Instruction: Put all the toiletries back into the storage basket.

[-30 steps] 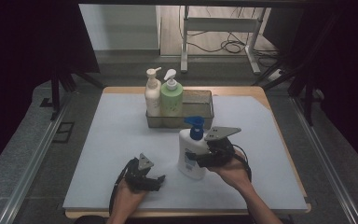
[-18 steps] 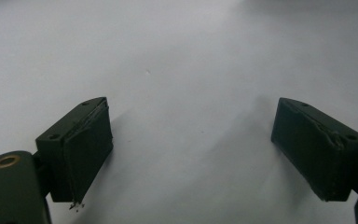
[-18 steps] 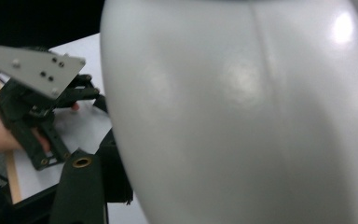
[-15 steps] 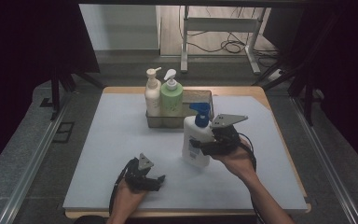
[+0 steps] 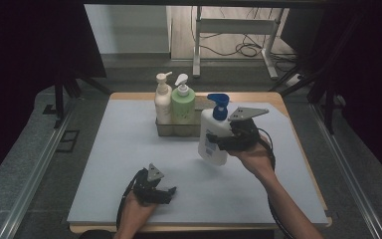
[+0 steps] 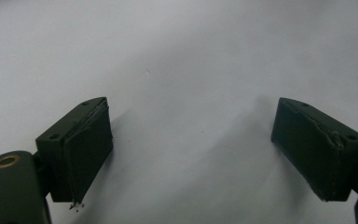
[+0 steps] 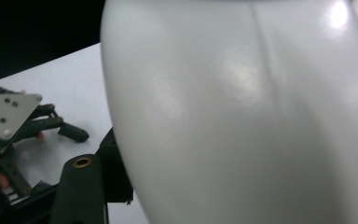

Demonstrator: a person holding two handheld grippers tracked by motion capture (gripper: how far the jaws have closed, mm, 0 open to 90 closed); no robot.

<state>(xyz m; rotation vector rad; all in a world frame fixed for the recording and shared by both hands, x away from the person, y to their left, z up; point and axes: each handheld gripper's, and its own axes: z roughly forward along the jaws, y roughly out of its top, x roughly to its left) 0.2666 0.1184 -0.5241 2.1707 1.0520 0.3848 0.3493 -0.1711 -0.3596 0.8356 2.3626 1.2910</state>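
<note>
A white pump bottle with a blue pump head [image 5: 212,137] hangs above the white mat, held by my right gripper [image 5: 225,141], which is shut on its body. Its smooth white side [image 7: 242,116] is pressed close in the right gripper view. Just behind it stands a clear tray [image 5: 165,128] with a cream pump bottle [image 5: 162,101] and a green pump bottle [image 5: 183,102] upright in its left part. My left gripper [image 5: 165,191] rests low on the mat near the front edge, its jaws wide apart over bare mat [image 6: 191,140] with nothing between them.
The white mat [image 5: 109,164] covers most of the wooden table [image 5: 278,97]. Metal rails run along both sides of the table. A metal stand [image 5: 234,27] and cables lie on the floor behind. The other gripper [image 7: 23,121] lies farther off in the right gripper view.
My right gripper has lifted the white bottle off the mat and carried it back towards the tray. The left gripper has stayed in place.
</note>
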